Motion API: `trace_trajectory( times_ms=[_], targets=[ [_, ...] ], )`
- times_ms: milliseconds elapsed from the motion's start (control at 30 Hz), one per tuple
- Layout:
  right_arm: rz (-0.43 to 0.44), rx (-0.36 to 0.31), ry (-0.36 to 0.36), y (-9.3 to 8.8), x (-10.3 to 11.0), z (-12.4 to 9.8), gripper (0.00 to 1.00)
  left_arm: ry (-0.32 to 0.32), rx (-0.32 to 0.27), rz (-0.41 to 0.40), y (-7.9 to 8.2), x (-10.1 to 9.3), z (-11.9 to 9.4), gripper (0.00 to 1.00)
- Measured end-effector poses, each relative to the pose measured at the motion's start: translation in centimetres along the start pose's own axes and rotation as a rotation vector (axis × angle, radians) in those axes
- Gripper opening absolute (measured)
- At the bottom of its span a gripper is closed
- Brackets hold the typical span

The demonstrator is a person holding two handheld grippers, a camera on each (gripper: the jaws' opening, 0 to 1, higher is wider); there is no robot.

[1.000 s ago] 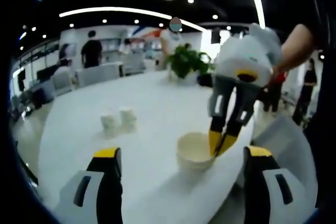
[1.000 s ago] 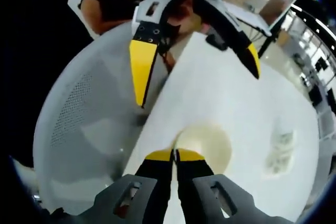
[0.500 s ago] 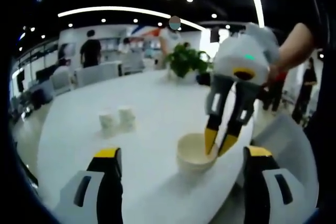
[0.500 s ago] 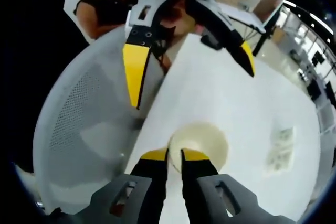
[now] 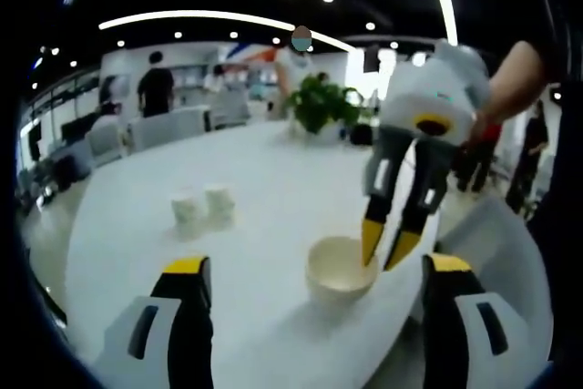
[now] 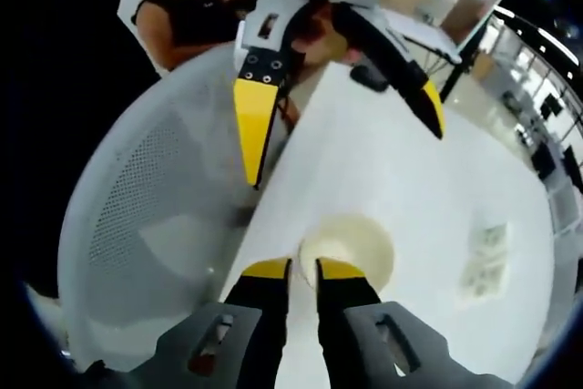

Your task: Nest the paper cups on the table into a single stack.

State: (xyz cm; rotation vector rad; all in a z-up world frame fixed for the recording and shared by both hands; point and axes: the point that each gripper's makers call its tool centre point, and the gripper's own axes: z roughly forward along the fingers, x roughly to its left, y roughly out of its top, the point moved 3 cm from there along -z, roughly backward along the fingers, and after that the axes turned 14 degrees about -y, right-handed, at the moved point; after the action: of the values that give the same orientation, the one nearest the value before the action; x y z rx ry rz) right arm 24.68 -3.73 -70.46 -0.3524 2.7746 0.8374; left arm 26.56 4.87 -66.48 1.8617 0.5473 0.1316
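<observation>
A cream paper cup (image 5: 335,281) stands upright with its mouth open near the round white table's (image 5: 264,179) near edge. In the left gripper view my right gripper (image 5: 384,243) hangs point-down just above the cup's right rim, its yellow tips a little apart and holding nothing. In the right gripper view the same cup (image 6: 357,245) lies just beyond my right gripper (image 6: 303,269). Two small white cups (image 5: 202,207) stand side by side farther out on the table. My left gripper (image 5: 316,266) stands wide open short of the cup; my left gripper (image 6: 344,125) faces the right one.
A white mesh chair (image 6: 137,216) sits close under the table's edge beside the cup. A potted plant (image 5: 323,107) stands at the table's far side. Several people and office chairs (image 5: 164,125) are beyond it. A person's hand (image 5: 515,75) holds the right gripper.
My right gripper, shut on the cup's rim a second ago, has parted its jaws, let go and risen slightly. The cup stays on the table. My left gripper stays open.
</observation>
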Motion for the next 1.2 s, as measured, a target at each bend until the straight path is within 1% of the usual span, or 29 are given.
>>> trace_trajectory(
  times_ms=[133,167,200,300,500,567,733,833,933,1100,1200],
  targets=[
    [0.016,0.007,-0.01,-0.2,0.0,0.0,0.07,0.001,0.0,-0.001,0.0,0.0,0.1,0.94],
    [0.025,-0.004,-0.02,-0.2,-0.1,-0.1,0.07,0.0,0.002,-0.003,-0.1,-0.1,0.1,0.94],
    [0.046,-0.02,-0.027,0.0,-0.1,-0.2,0.07,0.001,0.004,-0.002,-0.1,-0.1,0.1,0.94],
    [0.149,-0.065,-0.047,0.1,-0.4,-0.6,0.07,0.001,0.006,0.0,-0.1,-0.1,0.0,0.94],
    [0.269,-0.129,-0.089,-0.1,-0.9,-1.6,0.1,0.0,0.006,0.016,0.4,-0.1,0.0,0.94],
    [0.284,-0.136,-0.103,-0.2,-1.1,-1.9,0.11,0.0,0.005,0.016,0.5,-0.1,0.1,0.94],
    [0.357,-0.185,-0.131,-0.3,-1.2,-2.4,0.14,-0.003,0.004,0.017,0.7,-0.2,0.1,0.94],
    [0.382,-0.198,-0.156,-0.4,-1.4,-2.8,0.17,0.0,-0.004,0.021,0.9,-0.1,0.1,0.94],
    [0.405,-0.211,-0.187,-0.6,-1.8,-3.0,0.22,0.0,0.0,0.02,0.8,-0.1,0.1,0.94],
    [0.435,-0.224,-0.222,-0.9,-2.1,-3.3,0.25,-0.004,0.007,0.032,0.9,-0.4,0.1,0.93],
    [0.463,-0.235,-0.248,-1.0,-2.4,-3.4,0.32,-0.004,0.009,0.033,1.0,-0.4,0.0,0.93]
  ],
)
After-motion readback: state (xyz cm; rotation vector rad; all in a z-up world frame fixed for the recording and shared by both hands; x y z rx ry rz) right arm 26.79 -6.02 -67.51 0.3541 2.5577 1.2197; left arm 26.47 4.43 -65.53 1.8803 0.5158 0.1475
